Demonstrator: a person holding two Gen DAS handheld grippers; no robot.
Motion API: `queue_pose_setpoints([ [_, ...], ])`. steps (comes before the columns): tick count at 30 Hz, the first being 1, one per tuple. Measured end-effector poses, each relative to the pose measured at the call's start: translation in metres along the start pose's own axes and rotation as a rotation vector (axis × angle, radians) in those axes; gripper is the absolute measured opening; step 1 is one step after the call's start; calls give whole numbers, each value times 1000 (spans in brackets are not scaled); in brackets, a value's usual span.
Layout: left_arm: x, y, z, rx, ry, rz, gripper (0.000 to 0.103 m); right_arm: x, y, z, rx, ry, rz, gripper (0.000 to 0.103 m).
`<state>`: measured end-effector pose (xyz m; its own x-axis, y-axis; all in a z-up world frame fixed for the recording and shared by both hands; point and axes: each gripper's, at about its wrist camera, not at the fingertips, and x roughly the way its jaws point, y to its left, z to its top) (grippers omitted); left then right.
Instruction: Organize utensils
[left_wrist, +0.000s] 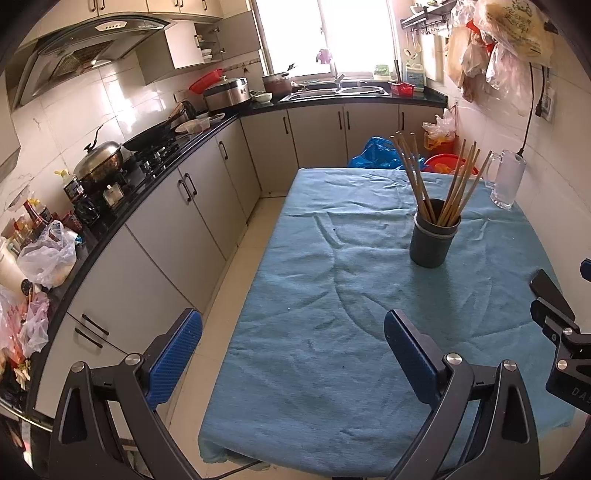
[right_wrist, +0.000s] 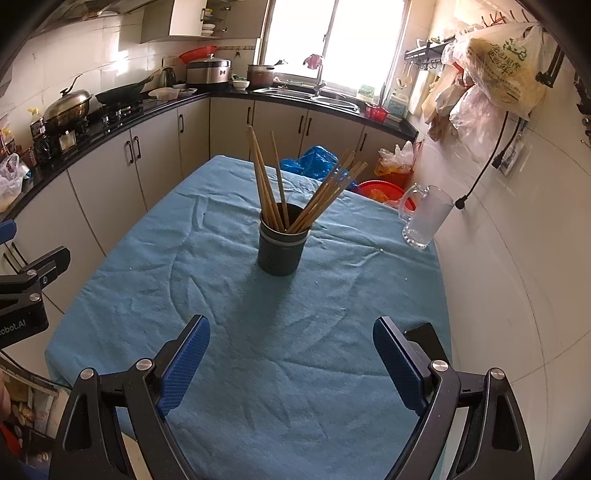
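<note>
- Looking at the dark holder (right_wrist: 281, 244): it stands upright mid-cloth, chopsticks (right_wrist: 317, 201) fanned out of its top in two bunches, long axes pointing up and outward.
- Right gripper (right_wrist: 291, 362) sits straight in front of the holder, fingers spread wide, holding nothing.
- Left gripper (left_wrist: 293, 354), also spread and empty, has the holder ahead and off to its right.
- Right looks nearer, I'd guess.
- Glass mug (right_wrist: 424, 218) stands right of the holder, well apart.
</note>
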<state>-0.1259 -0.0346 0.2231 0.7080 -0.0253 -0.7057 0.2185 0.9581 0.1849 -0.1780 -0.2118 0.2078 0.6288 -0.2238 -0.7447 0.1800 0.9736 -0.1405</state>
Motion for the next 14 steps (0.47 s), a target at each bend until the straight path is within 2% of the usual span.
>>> queue_pose_setpoints([
  [10,1,-10,-1,26,6,-47,98,-2,-10,-11,40,14,-14,93],
  [14,16,-10,-2,7,39,-87,98,8,-32,-18,115,45,-2,93],
])
